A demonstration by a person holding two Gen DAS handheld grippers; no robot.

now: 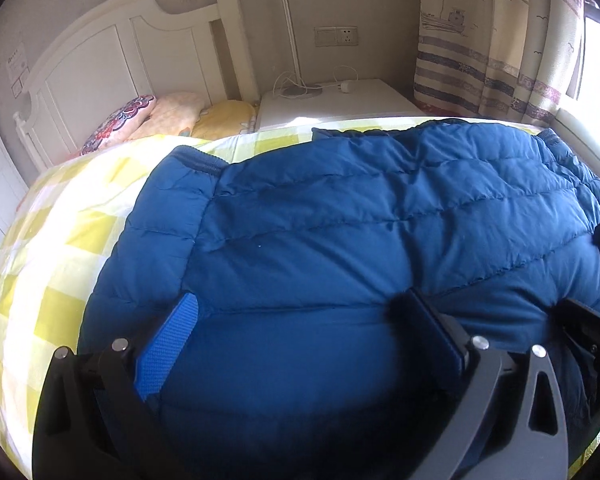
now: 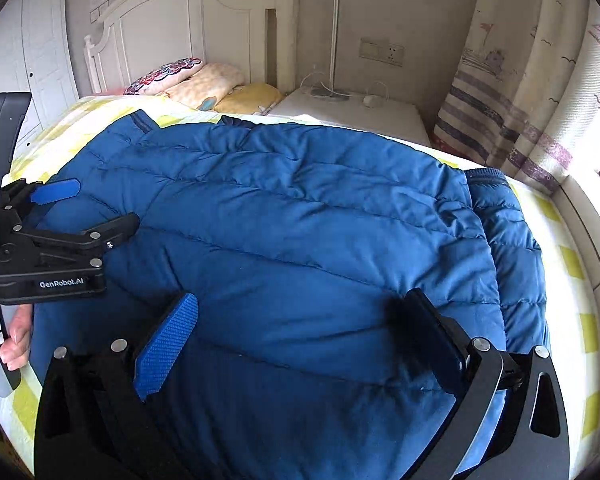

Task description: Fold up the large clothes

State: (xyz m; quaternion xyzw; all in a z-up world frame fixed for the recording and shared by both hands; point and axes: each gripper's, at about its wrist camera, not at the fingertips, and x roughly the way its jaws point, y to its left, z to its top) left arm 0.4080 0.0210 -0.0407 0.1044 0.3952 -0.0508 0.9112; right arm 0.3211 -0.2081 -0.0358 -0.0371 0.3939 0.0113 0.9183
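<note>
A blue quilted down jacket (image 1: 360, 216) lies spread across the bed, its sleeves folded in over the body. It also fills the right wrist view (image 2: 300, 220). My left gripper (image 1: 300, 308) is open, its jaws wide apart just above the jacket's near edge. My right gripper (image 2: 300, 308) is open too, over the near edge further right. The left gripper (image 2: 96, 208) also shows at the left of the right wrist view, held by a hand. Part of the right gripper's frame (image 1: 588, 328) shows at the right edge of the left wrist view.
The bed has a yellow and white checked sheet (image 1: 60, 240). Pillows (image 1: 160, 116) lie at the white headboard (image 1: 100, 60). A white nightstand (image 1: 332, 100) with a lamp and cables stands beside the bed. Patterned curtains (image 1: 500, 40) hang at the right.
</note>
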